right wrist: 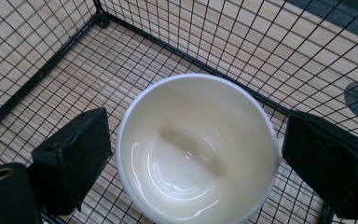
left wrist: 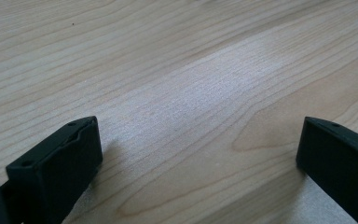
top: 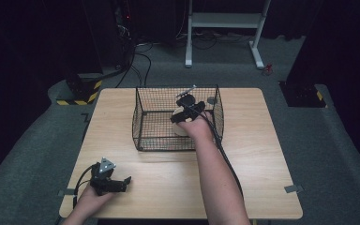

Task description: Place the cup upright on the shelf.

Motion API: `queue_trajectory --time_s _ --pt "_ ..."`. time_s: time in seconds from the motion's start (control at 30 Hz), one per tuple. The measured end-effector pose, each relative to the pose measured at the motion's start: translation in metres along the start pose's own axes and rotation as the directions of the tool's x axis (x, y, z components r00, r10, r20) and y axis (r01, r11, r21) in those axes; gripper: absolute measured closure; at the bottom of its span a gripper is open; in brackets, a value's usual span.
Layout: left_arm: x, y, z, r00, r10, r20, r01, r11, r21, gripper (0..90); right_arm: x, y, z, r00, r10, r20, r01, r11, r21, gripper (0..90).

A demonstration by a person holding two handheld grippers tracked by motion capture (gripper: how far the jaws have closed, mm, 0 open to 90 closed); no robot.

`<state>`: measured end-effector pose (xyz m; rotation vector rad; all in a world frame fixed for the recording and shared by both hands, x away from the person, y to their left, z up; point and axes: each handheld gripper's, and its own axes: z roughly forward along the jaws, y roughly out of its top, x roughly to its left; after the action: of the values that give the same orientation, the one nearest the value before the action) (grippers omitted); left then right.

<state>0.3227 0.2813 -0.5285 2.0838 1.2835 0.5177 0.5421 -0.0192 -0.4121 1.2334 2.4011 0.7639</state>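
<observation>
Jaws of the right gripper (right wrist: 196, 154) stand wide around a white cup (right wrist: 198, 149) inside the wire basket (top: 143, 110), touching neither side clearly, while the left gripper (left wrist: 198, 158) rests open on the table (left wrist: 177, 70).

A pale wooden bench (top: 262, 154) stands on grey carpet (top: 328, 140), with a white metal stand (top: 225, 21) at twelve o'clock against dark surroundings.

Pale wood-grain table (top: 258, 154) — black wire-grid basket (top: 143, 124). Cream-white glossy cup (right wrist: 198, 149) inside. Black jaws on both grippers — grey carpet (top: 337, 154), yellow-black hazard stripes (top: 86, 96).
</observation>
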Motion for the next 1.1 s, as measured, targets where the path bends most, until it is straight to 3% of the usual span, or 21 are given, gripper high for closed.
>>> queue_trajectory --time_s 0.27,0.53,0.8,1.1 --pt "0.000 0.000 0.000 1.0000 0.000 0.000 0.000 1.0000 -0.001 0.4 0.000 -0.004 -0.018 0.9999 0.001 -0.013 -0.002 0.998 -0.059 8.4" --pt "-0.001 0.000 0.000 1.0000 -0.007 0.001 0.007 1.0000 -0.003 0.3 0.001 -0.020 -0.043 0.9994 -0.001 -0.036 -0.003 0.992 -0.127 11.5" --pt "-0.001 0.000 0.000 1.0000 -0.002 -0.001 0.002 1.0000 -0.003 0.3 0.001 -0.050 -0.067 0.9991 0.010 -0.040 -0.018 0.980 -0.197 13.9" --pt "-0.001 0.000 0.000 1.0000 -0.003 -0.002 0.003 1.0000 -0.005 0.2 0.001 -0.097 -0.085 0.9989 0.029 -0.036 -0.036 0.971 -0.234 15.0"
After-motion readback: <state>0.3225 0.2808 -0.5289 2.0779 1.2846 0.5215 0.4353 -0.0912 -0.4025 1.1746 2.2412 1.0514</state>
